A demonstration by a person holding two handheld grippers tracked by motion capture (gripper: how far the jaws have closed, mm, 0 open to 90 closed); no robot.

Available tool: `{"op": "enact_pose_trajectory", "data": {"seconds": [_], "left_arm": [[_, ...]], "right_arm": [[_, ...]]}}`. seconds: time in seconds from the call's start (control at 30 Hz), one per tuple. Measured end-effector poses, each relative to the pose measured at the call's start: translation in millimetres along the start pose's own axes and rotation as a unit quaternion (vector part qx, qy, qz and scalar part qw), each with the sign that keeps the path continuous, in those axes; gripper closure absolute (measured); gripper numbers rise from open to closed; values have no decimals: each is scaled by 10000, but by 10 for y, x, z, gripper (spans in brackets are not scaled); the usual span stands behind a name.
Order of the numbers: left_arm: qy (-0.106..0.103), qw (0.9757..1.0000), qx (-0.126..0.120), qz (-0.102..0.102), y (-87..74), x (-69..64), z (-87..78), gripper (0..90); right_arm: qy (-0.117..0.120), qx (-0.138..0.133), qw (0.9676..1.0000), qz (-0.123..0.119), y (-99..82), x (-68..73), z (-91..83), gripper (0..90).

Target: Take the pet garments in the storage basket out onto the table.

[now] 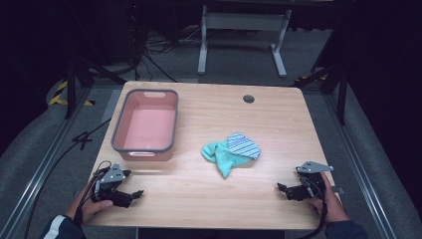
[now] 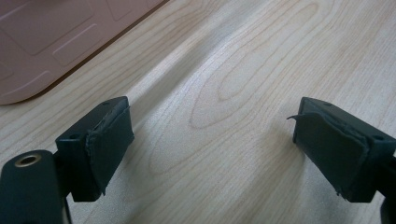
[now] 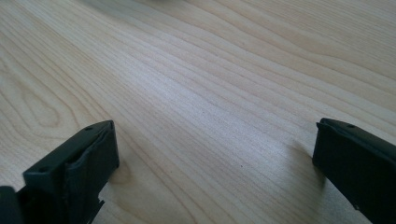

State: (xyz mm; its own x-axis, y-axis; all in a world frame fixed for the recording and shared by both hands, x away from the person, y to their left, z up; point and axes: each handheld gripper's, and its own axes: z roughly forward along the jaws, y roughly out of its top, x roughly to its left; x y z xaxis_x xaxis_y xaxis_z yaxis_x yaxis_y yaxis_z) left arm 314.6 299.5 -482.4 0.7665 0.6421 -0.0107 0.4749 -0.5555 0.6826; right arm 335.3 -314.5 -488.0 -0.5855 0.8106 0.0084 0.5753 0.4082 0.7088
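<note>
Crumpled teal cloth, striped cloth — woodgrain table

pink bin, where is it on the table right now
In the high view the pink bin stands on the far left part of the table, beyond the left gripper and left of the crumpled cloths.

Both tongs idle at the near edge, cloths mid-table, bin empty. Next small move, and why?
Probably reach the right tongs forward and left toward the teal cloth. They are open, empty and nearer to it than the left tongs. The cloth lies bunched with the striped cloth, apart from the empty pink bin.
</note>
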Motion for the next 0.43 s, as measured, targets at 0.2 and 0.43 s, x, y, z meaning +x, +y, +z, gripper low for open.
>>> {"op": "enact_pose_trajectory", "data": {"seconds": [0.2, 0.43], "left_arm": [[-10, 10000, 1, -3, 1, 1, 2, 120], [-27, 10000, 3, 6, 2, 5, 6, 116]], "right_arm": [[5, -8, 10000, -11, 0, -2, 2, 6], [14, -4, 10000, -16, 0, -3, 0, 6]]}}
